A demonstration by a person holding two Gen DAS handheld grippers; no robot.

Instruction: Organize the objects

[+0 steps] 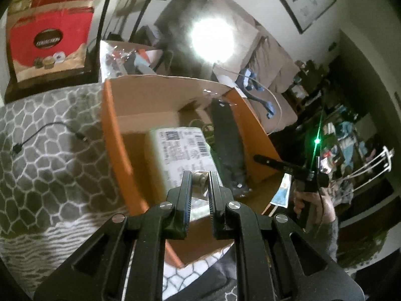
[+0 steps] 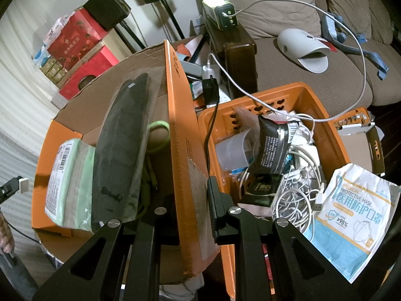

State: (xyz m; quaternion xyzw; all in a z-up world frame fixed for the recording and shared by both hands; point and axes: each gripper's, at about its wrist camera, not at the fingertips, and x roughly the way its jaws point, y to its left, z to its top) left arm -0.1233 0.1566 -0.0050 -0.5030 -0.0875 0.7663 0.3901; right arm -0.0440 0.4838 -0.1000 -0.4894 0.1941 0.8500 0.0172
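Left tool (image 1: 200, 175) pinching a small beige piece (image 1: 200, 178); right tool (image 2: 193, 195) clamped on the box wall (image 2: 180, 135) — orange cardboard.

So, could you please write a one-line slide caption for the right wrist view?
Right gripper shut on the cardboard box wall, beside an orange basket of cables.

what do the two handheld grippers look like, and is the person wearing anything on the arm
Both the left gripper and right gripper are matte black, with angular linkage arms carrying triangular cut-outs and round silver pivot screws. The slim flat fingers show ribbed, bluish inner pads. A thin black cable runs by the hand, whose arm wears a dark grey sleeve.
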